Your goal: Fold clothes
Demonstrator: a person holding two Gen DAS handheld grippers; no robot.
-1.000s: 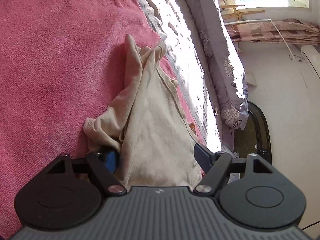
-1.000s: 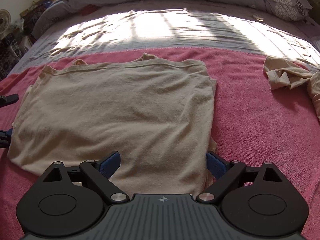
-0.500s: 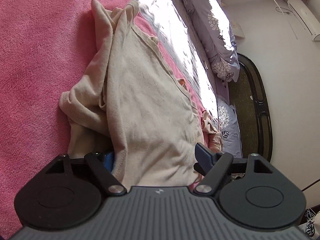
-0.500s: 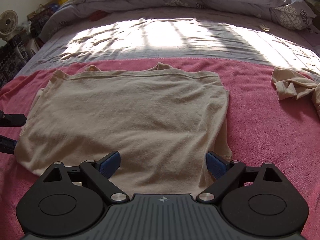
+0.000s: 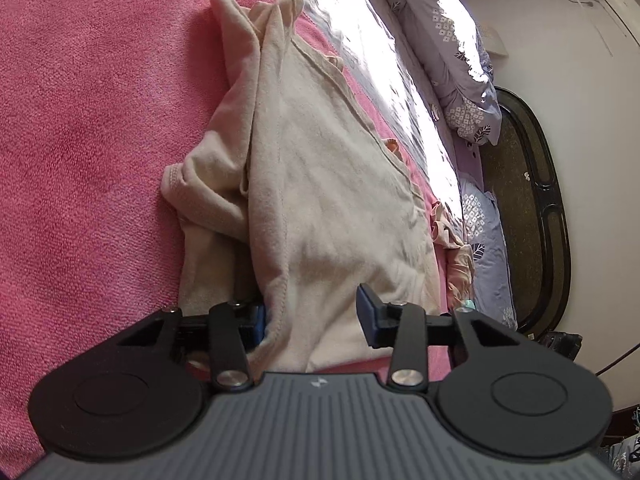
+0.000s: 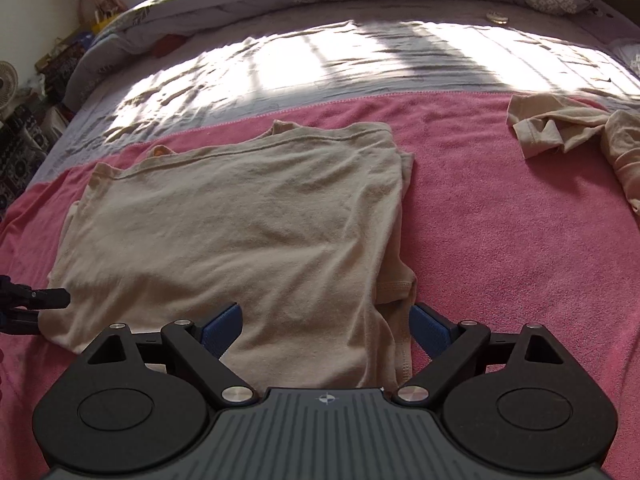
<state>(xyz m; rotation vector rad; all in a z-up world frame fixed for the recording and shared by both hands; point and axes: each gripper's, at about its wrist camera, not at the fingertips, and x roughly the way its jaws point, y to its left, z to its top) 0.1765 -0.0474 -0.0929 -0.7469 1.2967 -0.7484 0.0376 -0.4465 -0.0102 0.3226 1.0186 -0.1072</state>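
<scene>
While the left gripper (image 5: 312, 314) closes around the beige shirt's (image 6: 240, 232) edge at six o'clock, the right gripper (image 6: 324, 330) hangs wide open over its hem on the pink blanket (image 6: 500, 220).

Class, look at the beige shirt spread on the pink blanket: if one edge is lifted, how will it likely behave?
The shirt is probably floppy: it lies limp, with soft wrinkles and draped folds at its edge. It looks thin, so likely light. It would probably sag and bunch rather than hold its shape. The fuzzy blanket may drag on it a little.
</scene>
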